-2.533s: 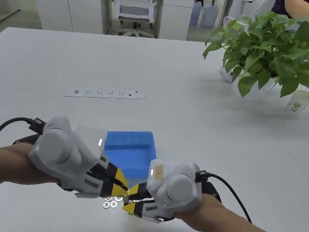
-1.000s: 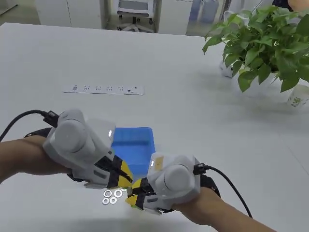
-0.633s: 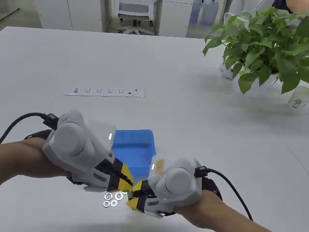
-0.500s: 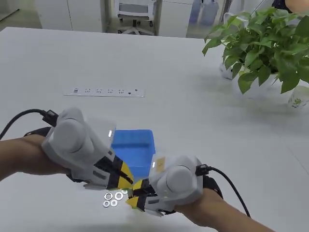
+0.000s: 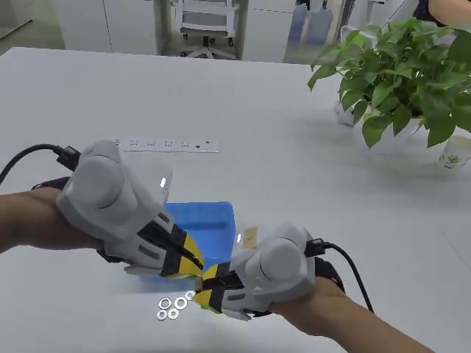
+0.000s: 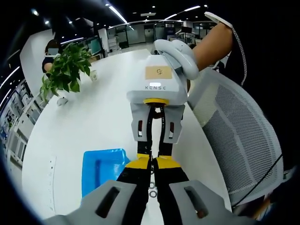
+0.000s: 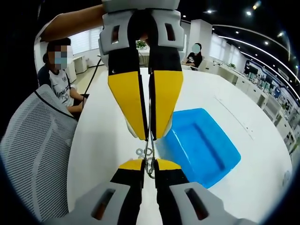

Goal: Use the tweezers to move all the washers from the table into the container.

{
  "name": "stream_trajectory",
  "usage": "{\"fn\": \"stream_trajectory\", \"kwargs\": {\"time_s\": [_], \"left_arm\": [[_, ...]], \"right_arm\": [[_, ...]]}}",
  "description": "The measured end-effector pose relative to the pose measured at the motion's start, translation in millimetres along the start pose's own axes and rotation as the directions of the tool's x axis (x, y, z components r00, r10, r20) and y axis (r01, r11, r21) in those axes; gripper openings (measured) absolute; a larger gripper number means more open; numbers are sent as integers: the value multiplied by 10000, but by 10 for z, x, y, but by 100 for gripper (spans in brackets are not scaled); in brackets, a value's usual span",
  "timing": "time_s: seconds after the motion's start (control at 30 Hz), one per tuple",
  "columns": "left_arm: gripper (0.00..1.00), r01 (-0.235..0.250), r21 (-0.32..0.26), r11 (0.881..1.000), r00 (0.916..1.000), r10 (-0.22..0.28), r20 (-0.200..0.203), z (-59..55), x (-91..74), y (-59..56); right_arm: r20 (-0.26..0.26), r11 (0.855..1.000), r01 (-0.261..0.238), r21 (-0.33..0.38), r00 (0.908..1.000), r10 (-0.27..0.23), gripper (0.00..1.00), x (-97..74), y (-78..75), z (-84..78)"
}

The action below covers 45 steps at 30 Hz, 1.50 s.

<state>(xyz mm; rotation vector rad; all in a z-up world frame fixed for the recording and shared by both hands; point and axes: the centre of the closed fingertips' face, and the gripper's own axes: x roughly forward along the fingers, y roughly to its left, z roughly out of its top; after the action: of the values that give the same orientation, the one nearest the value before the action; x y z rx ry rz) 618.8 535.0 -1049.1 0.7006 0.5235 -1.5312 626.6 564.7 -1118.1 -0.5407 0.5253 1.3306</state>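
Several small metal washers (image 5: 172, 307) lie on the white table just in front of the blue container (image 5: 208, 223). My left gripper (image 5: 193, 265) and right gripper (image 5: 206, 291) meet tip to tip above the washers, both with yellow and black jaws pressed together. A thin metal pair of tweezers (image 7: 150, 149) runs between the two sets of jaws. Its tip hangs over the washers (image 7: 142, 153) beside the container (image 7: 206, 145). In the left gripper view the right gripper (image 6: 155, 140) faces mine, with the washers (image 6: 152, 185) below and the container (image 6: 98, 169) to the left.
A white power strip (image 5: 168, 145) lies further back on the table. A potted green plant (image 5: 401, 73) stands at the far right. A mesh office chair (image 7: 35, 154) and seated people are beyond the table's near edge.
Both grippers have stayed tip to tip and risen slightly above the washers. The washers and container have not moved; the head camera has shifted a little.
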Motion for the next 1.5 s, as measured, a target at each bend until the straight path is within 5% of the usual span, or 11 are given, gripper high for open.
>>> {"fn": "stream_trajectory", "kwargs": {"time_s": [0.7, 1.5], "left_arm": [[6, -327, 528, 9981, 9995, 329, -35, 66, -209, 372], [6, -522, 545, 9972, 9973, 549, -487, -160, -95, 717]], "right_arm": [[516, 9986, 535, -28, 9972, -533, 10, 2, -415, 270], [446, 9952, 972, -145, 9943, -964, 10, 223, -776, 175]]}}
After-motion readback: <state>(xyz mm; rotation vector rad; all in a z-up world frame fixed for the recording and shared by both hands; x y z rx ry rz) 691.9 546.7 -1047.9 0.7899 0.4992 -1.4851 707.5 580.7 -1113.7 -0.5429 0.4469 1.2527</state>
